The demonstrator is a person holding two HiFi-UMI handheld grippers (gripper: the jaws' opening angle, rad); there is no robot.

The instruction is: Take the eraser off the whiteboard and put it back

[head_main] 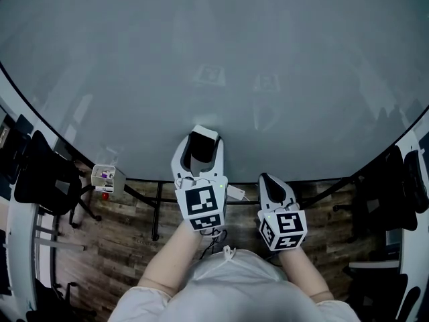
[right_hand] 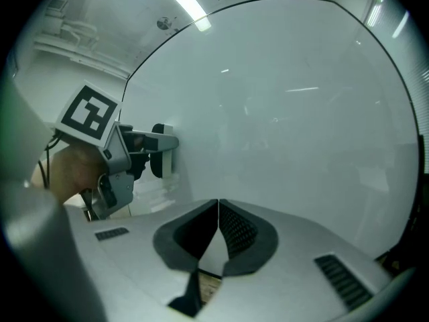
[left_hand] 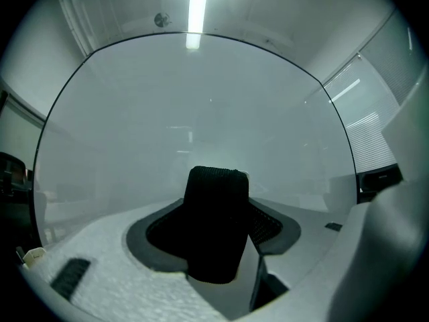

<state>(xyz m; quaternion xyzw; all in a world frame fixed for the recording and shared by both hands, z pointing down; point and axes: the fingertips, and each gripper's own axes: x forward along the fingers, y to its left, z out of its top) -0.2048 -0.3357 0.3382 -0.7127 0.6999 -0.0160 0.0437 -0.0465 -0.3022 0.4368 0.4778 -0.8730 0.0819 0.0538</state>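
Against the whiteboard (head_main: 214, 59), the left gripper (head_main: 201, 143) clasps the black eraser (left_hand: 214, 223) (jaws wide around it); the right gripper (head_main: 269, 178) is pinched closed, empty.

The head view was taken from above, faced steeply down at the whiteboard (head_main: 214, 66), with the left tool (head_main: 202, 139) and right tool (head_main: 266, 178) nearest. Both gripper views were aimed along their jaws, close to that board. The left tool was shared with the right gripper view.
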